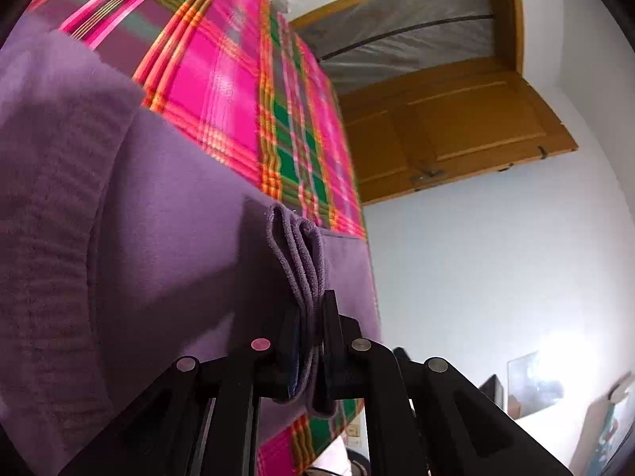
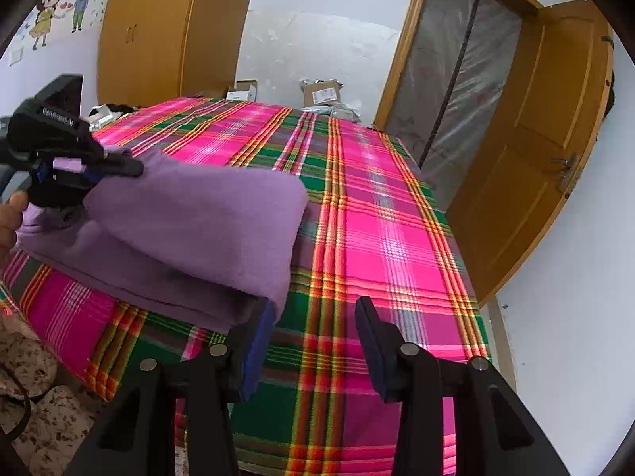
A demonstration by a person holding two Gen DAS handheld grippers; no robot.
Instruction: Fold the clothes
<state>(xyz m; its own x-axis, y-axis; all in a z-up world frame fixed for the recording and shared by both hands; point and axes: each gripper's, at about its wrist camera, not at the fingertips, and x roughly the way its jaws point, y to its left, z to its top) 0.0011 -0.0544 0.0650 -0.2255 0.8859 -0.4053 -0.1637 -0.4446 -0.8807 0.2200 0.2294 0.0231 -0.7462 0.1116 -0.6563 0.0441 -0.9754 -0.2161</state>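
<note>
Because the left gripper (image 1: 307, 317) is clamped on a bunched edge of the purple garment (image 1: 170, 214), several layers stand pinched between its nearly closed jaws at lower centre of the left wrist view. This grip probably keeps the stacked layers aligned while the fold is laid down. From the right wrist view, the same gripper appears at the left edge of the frame, holding the garment's far corner, with a hand (image 2: 10, 220) behind it.

The right gripper (image 2: 313, 341) stands wide open at the bottom of its frame and holds nothing. Its left finger (image 2: 260, 347) lies just beside the garment's near corner; whether it touches the cloth cannot be told. In judgement, that corner has been let go or is about to be taken.

The garment lies partly folded, upper layer over lower, on the plaid cloth (image 2: 381, 238) in the left half of the right wrist view. The plaid surface to its right is bare, so nothing there obstructs the fold.

Farther off, cardboard boxes (image 2: 321, 93) sit beyond the far edge. A wooden door (image 2: 543, 139) stands open at upper right, and a wardrobe (image 2: 158, 27) at upper left, both well apart from the work.
</note>
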